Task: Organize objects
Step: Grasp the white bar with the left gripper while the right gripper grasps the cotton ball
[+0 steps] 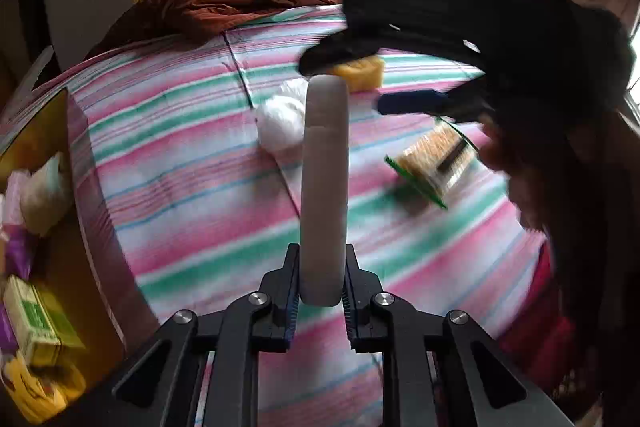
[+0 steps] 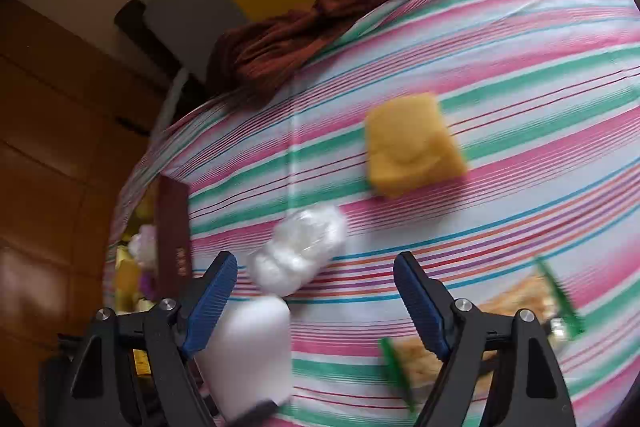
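My left gripper (image 1: 322,257) is shut on a long pale grey bar (image 1: 324,187) that sticks up past its fingers. From the right wrist the same bar (image 2: 248,347) shows white beside the left finger. My right gripper (image 2: 316,259) is open and empty, hovering over the striped bed sheet (image 2: 500,75). Its blue pad (image 1: 412,101) shows in the left wrist view. On the sheet lie a yellow sponge (image 2: 412,143) (image 1: 360,71), a clear bag of white cotton (image 2: 298,247) (image 1: 280,123) and a green-edged biscuit packet (image 1: 432,159) (image 2: 520,299).
A cardboard box (image 1: 76,147) stands at the bed's left edge, holding a green-and-white carton (image 1: 36,319) and other packets. Its maroon flap (image 2: 172,231) leans on the bed. A crumpled brown blanket (image 1: 224,7) lies at the far end. A person's hand (image 1: 500,151) is at the right.
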Tool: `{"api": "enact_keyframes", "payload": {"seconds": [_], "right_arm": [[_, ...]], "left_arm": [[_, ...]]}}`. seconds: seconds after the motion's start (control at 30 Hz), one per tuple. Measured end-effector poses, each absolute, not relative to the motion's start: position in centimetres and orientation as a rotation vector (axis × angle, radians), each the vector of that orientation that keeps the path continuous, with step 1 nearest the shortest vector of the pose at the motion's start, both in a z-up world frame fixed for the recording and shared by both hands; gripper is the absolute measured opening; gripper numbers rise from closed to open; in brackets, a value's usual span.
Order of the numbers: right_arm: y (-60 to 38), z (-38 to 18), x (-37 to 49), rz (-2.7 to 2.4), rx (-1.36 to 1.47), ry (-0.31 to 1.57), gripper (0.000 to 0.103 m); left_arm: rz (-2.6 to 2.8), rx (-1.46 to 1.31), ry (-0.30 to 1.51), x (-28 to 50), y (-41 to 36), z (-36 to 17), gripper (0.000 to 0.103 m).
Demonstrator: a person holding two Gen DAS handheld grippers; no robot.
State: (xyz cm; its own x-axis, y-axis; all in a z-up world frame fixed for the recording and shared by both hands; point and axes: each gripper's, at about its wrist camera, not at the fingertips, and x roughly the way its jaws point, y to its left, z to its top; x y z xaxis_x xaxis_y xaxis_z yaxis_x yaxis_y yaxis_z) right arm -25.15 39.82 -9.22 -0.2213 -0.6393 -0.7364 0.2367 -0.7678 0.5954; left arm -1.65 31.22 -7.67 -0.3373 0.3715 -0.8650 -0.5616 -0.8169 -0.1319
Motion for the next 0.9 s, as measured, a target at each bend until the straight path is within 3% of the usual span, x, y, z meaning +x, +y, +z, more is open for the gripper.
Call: {"api": "enact_keyframes", "payload": {"seconds": [0.4, 0.5, 0.57, 0.63, 0.73, 0.9], "right_arm": [[36.5, -11.6, -26.1, -1.948, 1.553, -0.482, 0.079], [35.8, -11.5, -26.1, -1.982, 1.530, -0.429, 0.071], [35.6, -11.4, -26.0, -2.000, 1.525, -0.346, 0.051], [35.3, -11.2, -25.7, -2.014, 1.517, -0.287, 0.043], [35.1, -10.5, -25.3, -2.049, 1.494, -0.195, 0.040], [36.0, -9.8, -25.1, -2.124, 1.486, -0.086, 0.040]], "left_arm": [[2.117, -1.278, 0.207, 1.8, 28.2, -6.8, 0.019], [2.119, -1.295, 0.181, 1.6, 27.9, -7.3, 0.019], [2.122, -1.300, 0.159, 1.2, 27.9, -7.5, 0.020], [2.123, -1.302, 0.154, 0.9, 27.8, -7.5, 0.031], [2.151, -1.277, 0.144, 0.6, 27.8, -7.1, 0.045], [2.180, -1.267, 0.174, -0.8, 28.7, -7.1, 0.045]]}}
